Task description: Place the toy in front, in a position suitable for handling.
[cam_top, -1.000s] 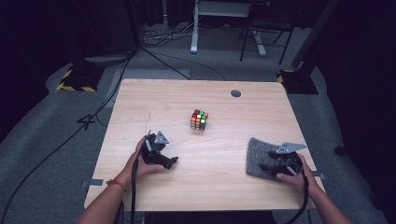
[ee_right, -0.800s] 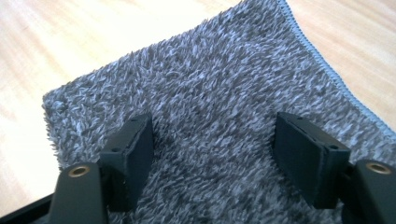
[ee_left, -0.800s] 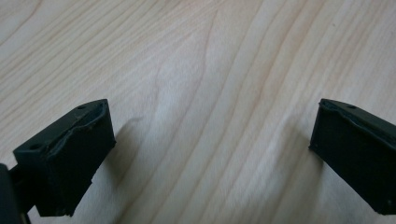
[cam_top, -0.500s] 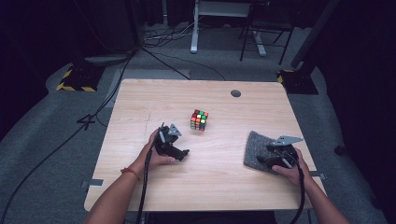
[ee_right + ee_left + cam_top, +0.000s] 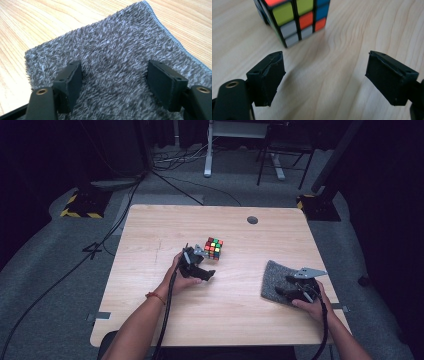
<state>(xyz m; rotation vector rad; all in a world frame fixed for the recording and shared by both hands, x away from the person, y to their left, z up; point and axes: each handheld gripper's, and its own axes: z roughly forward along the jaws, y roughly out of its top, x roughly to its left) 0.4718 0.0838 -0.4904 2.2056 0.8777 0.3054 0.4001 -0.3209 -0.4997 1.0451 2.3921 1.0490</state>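
1. The left tongs (image 5: 201,265) have moved up the worktop (image 5: 150,230) toward the puzzle cube (image 5: 214,248). A moment ago they were lower down and more to the left.
2. The cube sits near the middle of the worktop, a bit toward the far edge. It has not moved.
3. In the left gripper view the cube (image 5: 294,20) is just ahead of the left tongs (image 5: 324,77). The jaws are wide apart and hold nothing. They are not touching the cube yet.
4. The right tongs (image 5: 295,290) stay over the grey fuzzy cloth (image 5: 272,280) near the right edge. They have hardly moved.
5. In the right gripper view the right tongs (image 5: 113,82) are open too, with the cloth (image 5: 112,45) under them. Nothing is pinched.
6. I think this means the left hand is getting ready to grab the cube.
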